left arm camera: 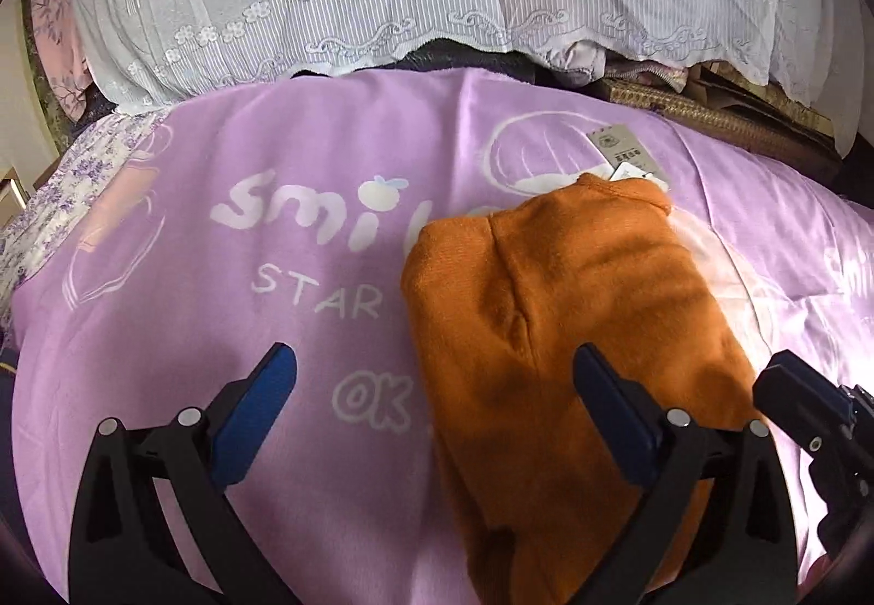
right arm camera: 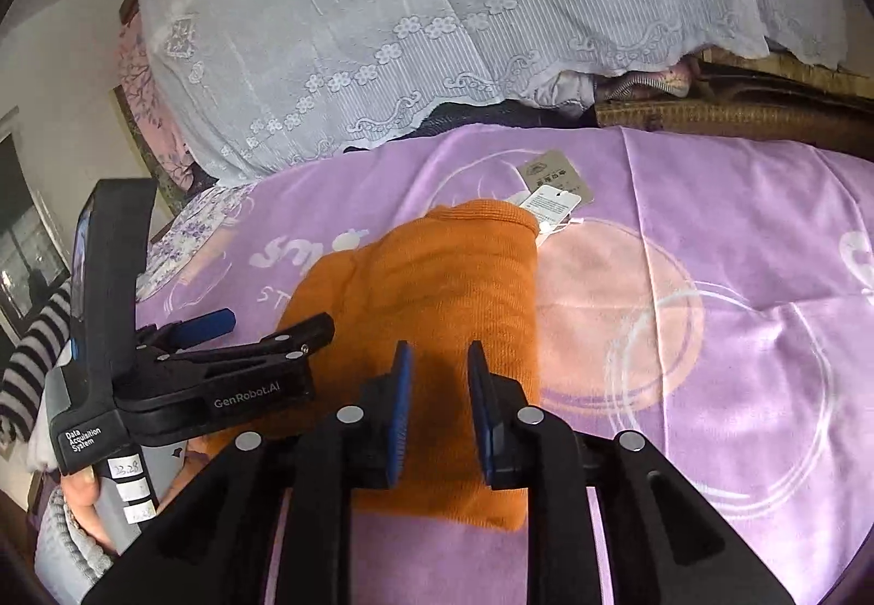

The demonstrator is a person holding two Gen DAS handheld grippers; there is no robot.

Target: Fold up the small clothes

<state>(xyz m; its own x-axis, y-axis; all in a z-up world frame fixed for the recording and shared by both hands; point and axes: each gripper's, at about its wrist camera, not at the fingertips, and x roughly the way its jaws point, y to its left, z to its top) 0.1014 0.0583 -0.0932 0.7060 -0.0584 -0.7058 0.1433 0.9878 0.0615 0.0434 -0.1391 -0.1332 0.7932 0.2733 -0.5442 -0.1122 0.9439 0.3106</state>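
Right wrist view: orange top (right arm camera: 437,310) w/ tags (right arm camera: 551,203) lies folded on bed (right arm camera: 737,233), prob. near done; both grippers' jaws apart, empty.

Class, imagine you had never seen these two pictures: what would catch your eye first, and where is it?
The orange garment lies folded mid-frame on the purple printed blanket, paper tags at its far end. Behind, a white lace cover drapes a pile. Both the left gripper and right gripper hover empty above the garment.

To your right of the orange garment (right arm camera: 437,332) the purple blanket (right arm camera: 710,277) lies bare; behind, a lace-draped pile (right arm camera: 437,4) blocks you, paper tags (right arm camera: 551,200) beside the garment.
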